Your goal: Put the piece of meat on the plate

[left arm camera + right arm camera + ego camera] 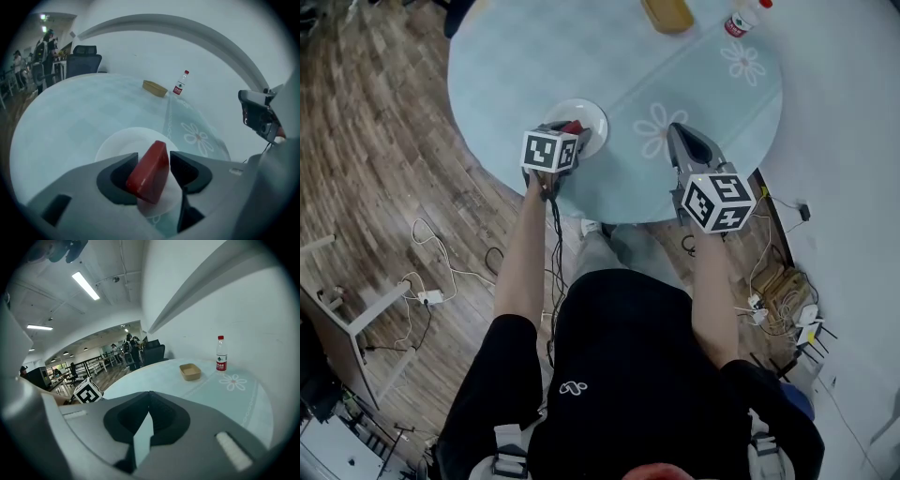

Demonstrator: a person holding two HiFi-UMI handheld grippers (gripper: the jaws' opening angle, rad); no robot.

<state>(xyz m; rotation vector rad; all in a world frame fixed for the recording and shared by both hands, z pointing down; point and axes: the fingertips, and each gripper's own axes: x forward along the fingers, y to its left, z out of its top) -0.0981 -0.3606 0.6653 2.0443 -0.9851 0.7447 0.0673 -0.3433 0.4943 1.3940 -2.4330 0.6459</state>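
Now | meat (149,172): glossy red rounded slab, tilted over plate (116,141) | left gripper (153,158): jaws apart | right gripper (149,395): closed

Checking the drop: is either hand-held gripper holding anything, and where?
Apparently nothing: the piece of meat sits between the left hand-held gripper's open jaws, over the plate; right hand-held gripper empty.

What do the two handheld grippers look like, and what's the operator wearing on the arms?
The left gripper and right gripper are grey moulded shells with dark-lined fingers. Each carries a white cube printed with black square markers. A black cable trails back from the left one. The person wears a black short-sleeved top.
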